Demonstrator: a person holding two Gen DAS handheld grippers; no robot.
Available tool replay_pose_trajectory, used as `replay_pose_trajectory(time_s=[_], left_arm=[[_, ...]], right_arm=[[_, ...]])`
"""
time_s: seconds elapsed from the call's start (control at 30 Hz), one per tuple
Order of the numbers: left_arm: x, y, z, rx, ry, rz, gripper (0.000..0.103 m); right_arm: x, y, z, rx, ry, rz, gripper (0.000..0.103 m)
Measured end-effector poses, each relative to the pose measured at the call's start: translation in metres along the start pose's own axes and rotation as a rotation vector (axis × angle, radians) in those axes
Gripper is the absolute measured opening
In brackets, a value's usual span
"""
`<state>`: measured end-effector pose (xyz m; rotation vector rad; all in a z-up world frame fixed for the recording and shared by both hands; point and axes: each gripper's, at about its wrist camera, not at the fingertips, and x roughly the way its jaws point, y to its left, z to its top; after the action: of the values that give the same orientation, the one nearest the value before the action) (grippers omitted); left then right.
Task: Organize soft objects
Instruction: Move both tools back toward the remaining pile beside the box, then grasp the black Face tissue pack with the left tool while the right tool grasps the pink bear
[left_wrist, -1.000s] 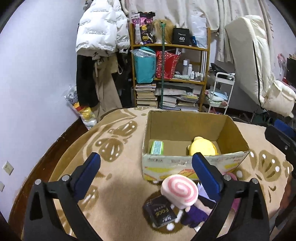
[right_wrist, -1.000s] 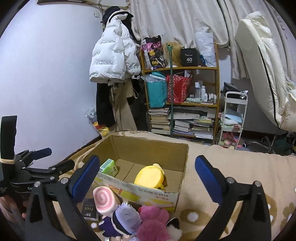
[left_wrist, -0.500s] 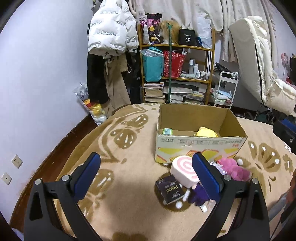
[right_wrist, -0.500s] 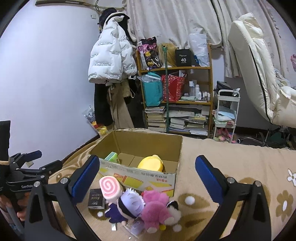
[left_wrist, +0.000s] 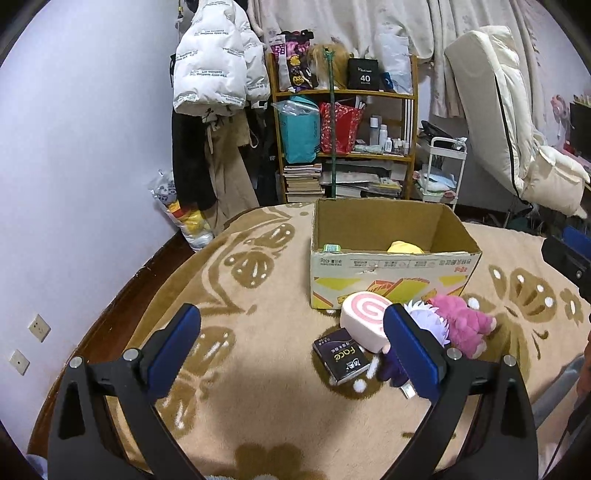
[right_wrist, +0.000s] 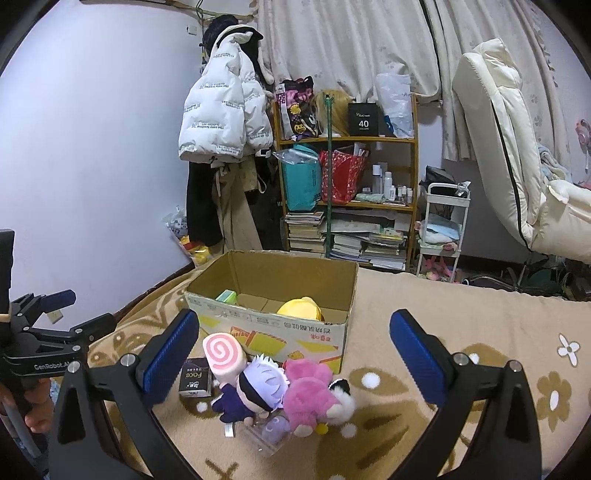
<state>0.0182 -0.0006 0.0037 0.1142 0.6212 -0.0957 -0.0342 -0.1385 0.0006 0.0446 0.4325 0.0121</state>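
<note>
Hovering over the patterned blanket (left_wrist: 258, 387), the left gripper (left_wrist: 291, 343) and right gripper (right_wrist: 295, 350) both stand wide apart and empty. Just beyond lie a dark tissue pack (left_wrist: 341, 356), pink swirl plush (right_wrist: 223, 352), purple-haired doll (right_wrist: 258, 387) and pink plush (right_wrist: 308, 391), heaped against the cardboard box (right_wrist: 273, 332). Inside sits a yellow plush (right_wrist: 300, 308). Only the right wrist view shows a clear case (right_wrist: 267, 435) under the dolls.

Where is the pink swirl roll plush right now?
On the blanket in front of the cardboard box, the pink swirl roll plush sits between the dark Face packet and the white-haired doll.
</note>
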Motion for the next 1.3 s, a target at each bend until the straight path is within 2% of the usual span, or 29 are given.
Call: replay_pose_trajectory(time_s=[0.2, 0.63, 1.0, 1.3], left_arm=[[0.013, -0.005, -0.003, 0.028, 0.024, 0.004, 0.098], [0.054, -0.019, -0.004, 0.074, 0.096, 0.016, 0.098], [0.09, -0.029, -0.007, 0.1, 0.176, 0.032, 0.098], [0.125, -0.035, -0.015, 0.11, 0.275, -0.004, 0.098]], right_arm=[[0.01, -0.001, -0.005, 0.004, 0.023, -0.005, 0.103], [0.047, -0.015, -0.011, 0.052, 0.132, -0.017, 0.103], [0.088, -0.025, -0.023, 0.115, 0.296, 0.023, 0.103], [0.112, -0.03, -0.038, 0.122, 0.412, -0.024, 0.103]])
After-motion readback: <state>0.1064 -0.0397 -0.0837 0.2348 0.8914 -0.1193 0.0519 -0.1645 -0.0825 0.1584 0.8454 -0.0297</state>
